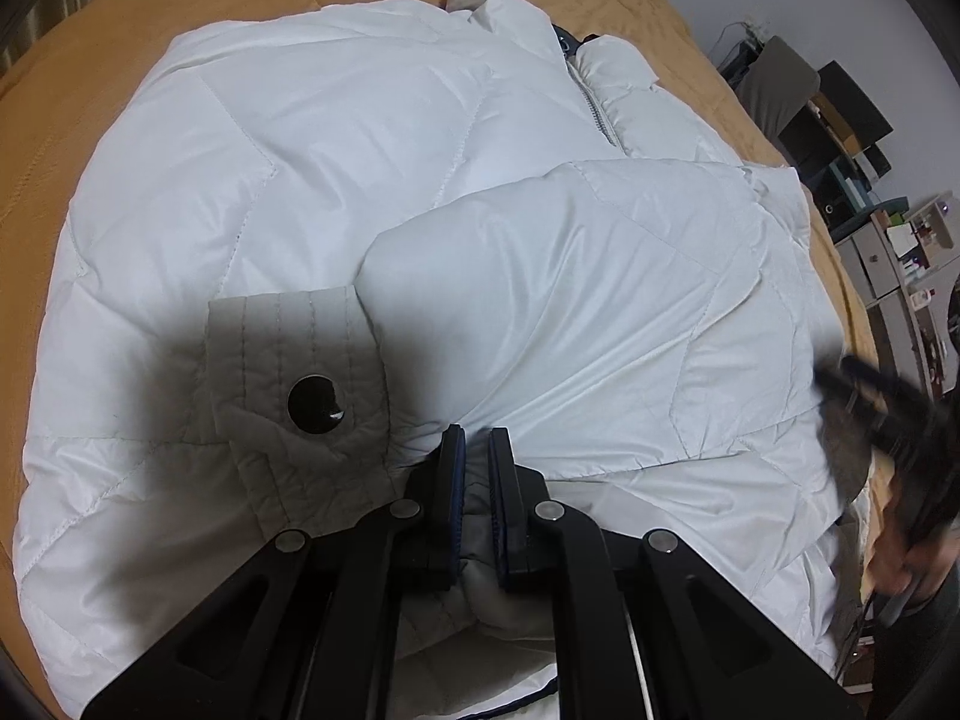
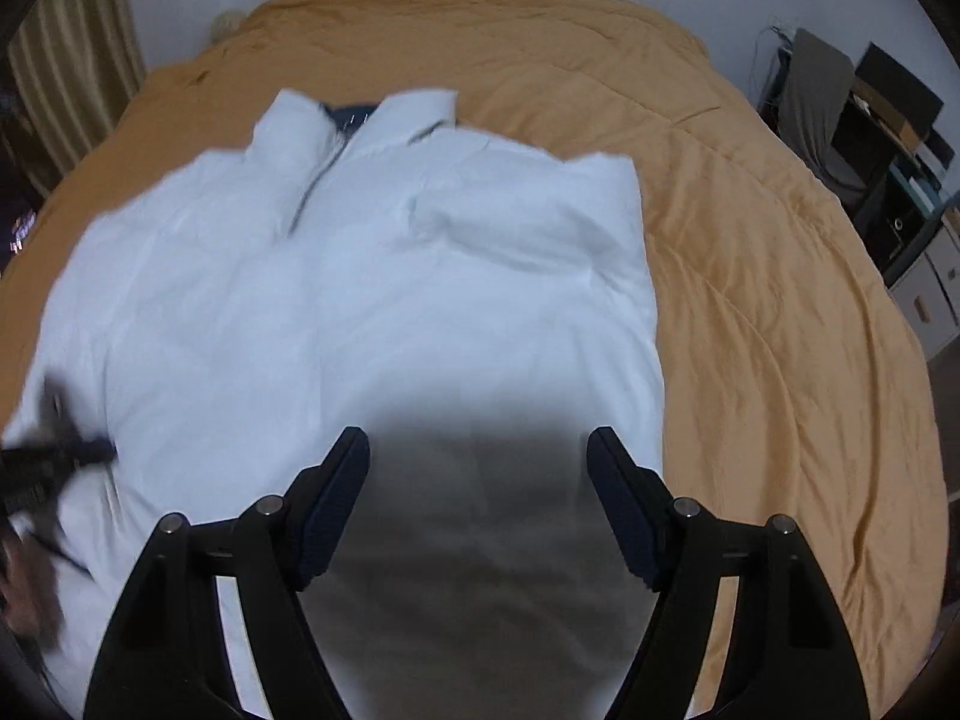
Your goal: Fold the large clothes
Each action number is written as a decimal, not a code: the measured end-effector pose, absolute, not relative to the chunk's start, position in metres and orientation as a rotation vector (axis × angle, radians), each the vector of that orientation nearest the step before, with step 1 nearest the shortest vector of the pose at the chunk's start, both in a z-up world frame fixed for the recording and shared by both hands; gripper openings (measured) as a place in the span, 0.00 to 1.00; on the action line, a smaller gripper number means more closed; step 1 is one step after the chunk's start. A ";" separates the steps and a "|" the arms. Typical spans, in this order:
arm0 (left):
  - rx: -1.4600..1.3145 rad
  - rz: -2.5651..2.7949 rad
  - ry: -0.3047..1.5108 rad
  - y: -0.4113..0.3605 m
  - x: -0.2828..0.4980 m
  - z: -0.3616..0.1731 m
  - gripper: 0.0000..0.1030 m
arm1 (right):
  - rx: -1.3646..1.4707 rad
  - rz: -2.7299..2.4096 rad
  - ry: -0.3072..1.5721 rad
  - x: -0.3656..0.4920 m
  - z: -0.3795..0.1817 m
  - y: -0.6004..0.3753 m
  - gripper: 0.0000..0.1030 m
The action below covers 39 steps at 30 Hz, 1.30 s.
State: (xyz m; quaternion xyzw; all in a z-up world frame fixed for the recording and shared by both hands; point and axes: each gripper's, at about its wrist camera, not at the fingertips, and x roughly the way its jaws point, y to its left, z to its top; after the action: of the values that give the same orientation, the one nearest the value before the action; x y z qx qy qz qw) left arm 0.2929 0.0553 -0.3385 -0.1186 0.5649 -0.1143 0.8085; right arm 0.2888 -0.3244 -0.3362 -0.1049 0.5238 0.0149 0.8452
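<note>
Right now the white puffer jacket (image 1: 372, 138) lies spread front-up on the orange bedspread (image 2: 750, 240), its collar away from me and its zipper (image 1: 594, 102) partly open over a dark lining. From my left wrist camera I see one sleeve (image 1: 570, 276) folded across the body of the jacket, its grey ribbed cuff (image 1: 282, 348) lying flat near the hem with a round black button (image 1: 315, 403) on it. My left gripper (image 1: 474, 450) sits at the near end of that sleeve, its two fingers drawn close together with a fold of the white and grey fabric pinched between the pads. My right gripper (image 2: 477, 450) hangs above the lower part of the jacket, its fingers spread wide and nothing between them; its shadow falls on the fabric just below. In the right wrist view the left gripper shows as a dark blur at the left edge, on the jacket; that view is smeared by motion, so the finer quilting is hard to read there. Beyond the bed, on the right, stand dark shelves (image 2: 894, 138) and pale cabinets (image 1: 894, 264) against the white wall, and striped curtains (image 2: 78, 48) hang at the far left.
</note>
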 end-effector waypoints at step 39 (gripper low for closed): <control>-0.731 -0.269 1.293 0.233 0.149 -0.320 1.00 | 0.372 0.308 1.332 0.149 -0.363 -0.429 0.98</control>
State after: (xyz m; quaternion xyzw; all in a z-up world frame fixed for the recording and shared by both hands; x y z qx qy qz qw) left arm 0.1491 0.2333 -0.3198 -0.3319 0.5868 -0.1220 0.7285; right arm 0.1494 -0.4286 -0.3633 0.1707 0.6115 0.1415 0.7596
